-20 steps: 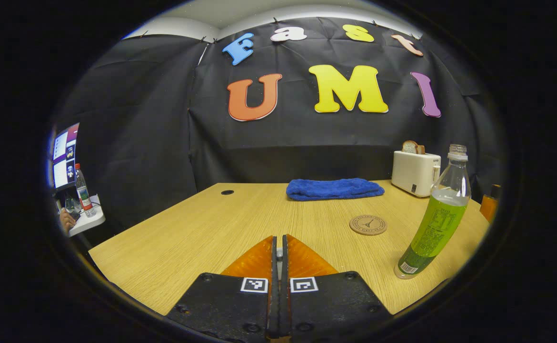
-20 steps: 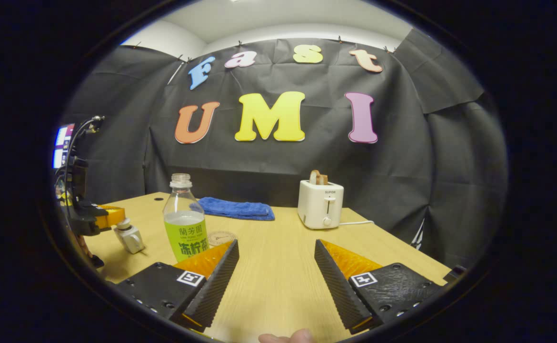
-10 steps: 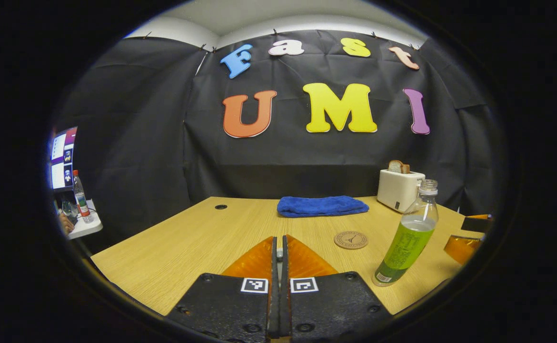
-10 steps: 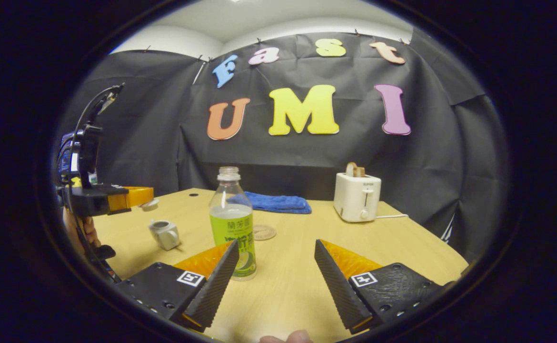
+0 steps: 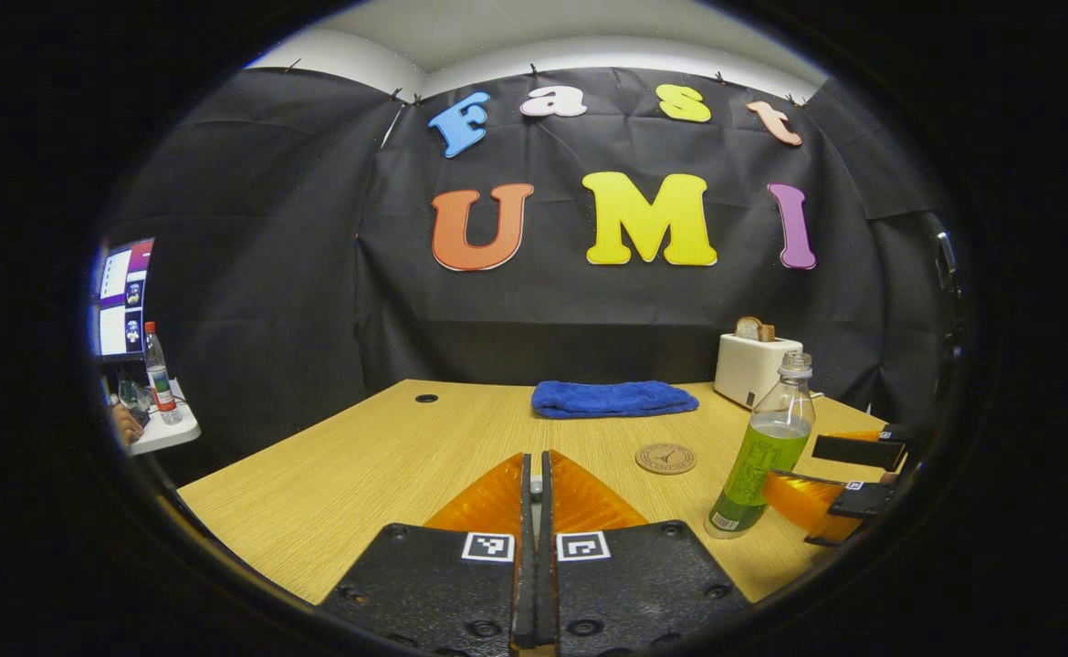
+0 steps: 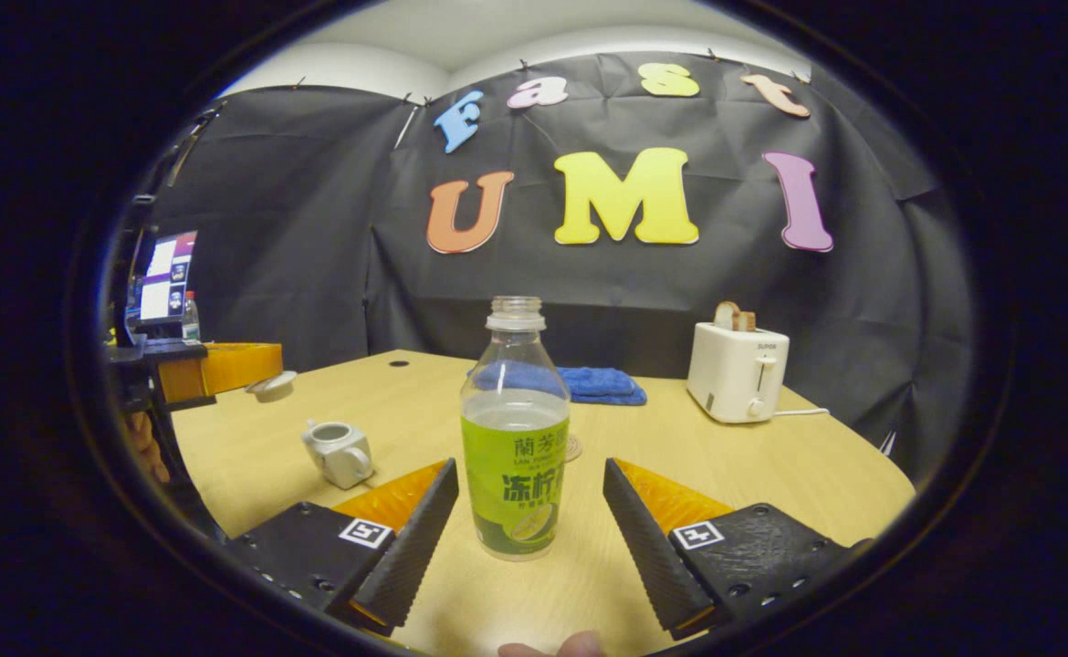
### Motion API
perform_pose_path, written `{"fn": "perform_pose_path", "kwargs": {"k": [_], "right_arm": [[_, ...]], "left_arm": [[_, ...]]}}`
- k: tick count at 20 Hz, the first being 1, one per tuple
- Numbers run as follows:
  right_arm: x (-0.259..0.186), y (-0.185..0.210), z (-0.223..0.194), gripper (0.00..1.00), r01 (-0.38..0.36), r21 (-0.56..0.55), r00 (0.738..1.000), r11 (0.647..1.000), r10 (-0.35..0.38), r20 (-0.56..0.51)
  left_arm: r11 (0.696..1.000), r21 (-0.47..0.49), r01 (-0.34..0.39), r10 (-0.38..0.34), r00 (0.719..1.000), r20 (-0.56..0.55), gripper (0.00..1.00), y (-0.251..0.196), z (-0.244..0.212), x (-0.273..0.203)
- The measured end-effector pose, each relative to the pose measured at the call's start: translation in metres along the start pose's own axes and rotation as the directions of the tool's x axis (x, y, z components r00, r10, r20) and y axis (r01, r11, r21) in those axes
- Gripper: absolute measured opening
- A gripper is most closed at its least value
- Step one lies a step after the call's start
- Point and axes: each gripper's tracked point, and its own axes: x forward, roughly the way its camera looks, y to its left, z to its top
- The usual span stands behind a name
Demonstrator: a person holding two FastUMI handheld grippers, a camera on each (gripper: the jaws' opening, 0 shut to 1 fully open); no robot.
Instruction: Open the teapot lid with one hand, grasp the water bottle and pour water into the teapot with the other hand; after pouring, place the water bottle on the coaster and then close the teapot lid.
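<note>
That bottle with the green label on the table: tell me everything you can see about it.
The water bottle is clear plastic with a green label around its lower half and no cap on its neck. Clear liquid fills it to about the label's top edge. It stands upright on the wooden table, nearer than the round coaster. The right gripper is open, one finger on each side of the bottle, neither touching it as far as the right gripper view shows.
</note>
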Motion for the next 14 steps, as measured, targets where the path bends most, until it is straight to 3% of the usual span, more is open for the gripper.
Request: {"fn": "perform_pose_path", "kwargs": {"k": [7, 9, 11, 14], "right_arm": [[0.029, 0.013, -0.007, 0.95, 0.008, 0.014, 0.999, 1.000, -0.007, -0.033], [0.031, 0.014, -0.005, 0.90, 0.012, 0.021, 1.000, 1.000, -0.011, -0.028], [0.033, 0.016, -0.006, 0.75, 0.006, 0.031, 0.999, 1.000, -0.005, -0.032], [0.030, 0.020, 0.005, 0.73, -0.008, 0.007, 1.000, 1.000, 0.008, -0.016]], "left_arm": [[1.000, 0.003, 0.001, -0.001, 1.000, 0.007, 0.03, 0.006, 0.003, -0.004], [1.000, 0.009, -0.002, 0.002, 1.000, 0.010, 0.03, 0.011, 0.004, -0.004], [1.000, 0.006, -0.003, 0.003, 1.000, 0.013, 0.03, 0.015, 0.003, -0.002], [1.000, 0.005, 0.013, -0.013, 1.000, 0.018, 0.03, 0.017, 0.002, 0.001]]}}
